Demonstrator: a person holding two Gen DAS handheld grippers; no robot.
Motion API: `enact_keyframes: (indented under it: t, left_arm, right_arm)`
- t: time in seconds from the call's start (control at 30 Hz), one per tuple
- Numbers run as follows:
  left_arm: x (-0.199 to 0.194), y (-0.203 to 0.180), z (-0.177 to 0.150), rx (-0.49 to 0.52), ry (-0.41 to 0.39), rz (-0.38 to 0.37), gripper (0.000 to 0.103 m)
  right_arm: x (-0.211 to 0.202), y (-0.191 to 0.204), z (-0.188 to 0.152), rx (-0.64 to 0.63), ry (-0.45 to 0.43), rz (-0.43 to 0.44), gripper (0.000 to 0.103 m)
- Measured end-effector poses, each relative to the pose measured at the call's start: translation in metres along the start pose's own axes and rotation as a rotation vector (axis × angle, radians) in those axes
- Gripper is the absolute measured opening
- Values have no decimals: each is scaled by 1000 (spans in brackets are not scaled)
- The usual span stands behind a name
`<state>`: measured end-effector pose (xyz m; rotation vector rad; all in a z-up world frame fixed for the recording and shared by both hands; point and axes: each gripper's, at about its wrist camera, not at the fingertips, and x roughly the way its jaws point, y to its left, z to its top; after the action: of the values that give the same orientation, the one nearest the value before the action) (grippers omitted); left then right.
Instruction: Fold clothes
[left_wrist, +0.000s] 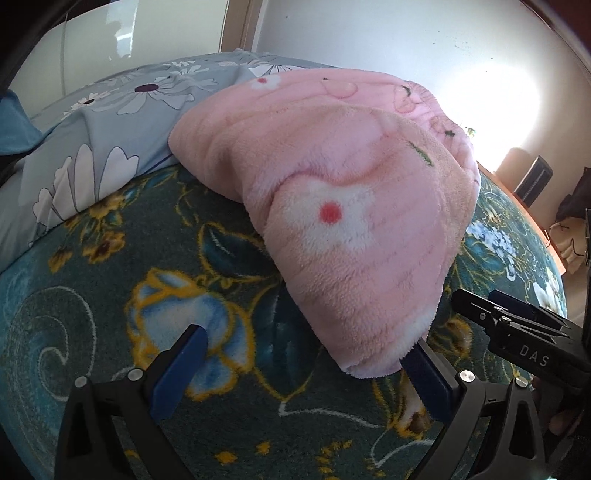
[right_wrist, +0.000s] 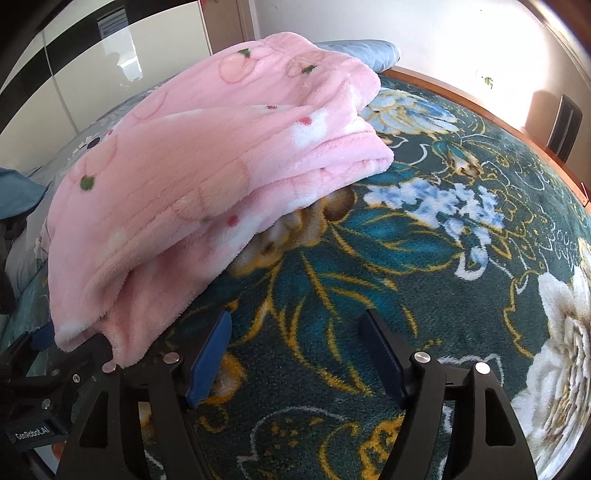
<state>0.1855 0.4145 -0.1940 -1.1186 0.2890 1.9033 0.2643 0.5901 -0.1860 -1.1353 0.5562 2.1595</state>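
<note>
My left gripper (left_wrist: 306, 363): black frame, blue finger pads (left_wrist: 184, 363), silver screws. My right gripper (right_wrist: 295, 354): same build, "DAS" printed white on its side. "GenRobot.AI" label on the left one's body.

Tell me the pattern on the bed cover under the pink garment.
Dark teal bed cover with gold-outlined blue and white flowers, clearest in the right wrist view.

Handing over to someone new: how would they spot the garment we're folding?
Start from the dark teal floral blanket covering the bed. On it lies a folded pink fleece garment, beside the grey daisy-print bedding. It is the only pink, fluffy thing there, with white flowers that have red centres.
</note>
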Motion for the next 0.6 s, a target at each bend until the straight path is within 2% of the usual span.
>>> enact_keyframes:
  t: [0.27, 0.43, 0.6]
  left_arm:
    - [12, -16, -3, 59, 0, 92, 103]
    - [17, -17, -1, 26, 2, 99, 103]
    - [19, -22, -4, 15, -26, 128, 103]
  right_arm:
    - [3, 4, -3, -18, -16, -7, 79]
    - [4, 8, -6, -37, -27, -2, 86]
    - [5, 9, -9, -45, -42, -10, 88]
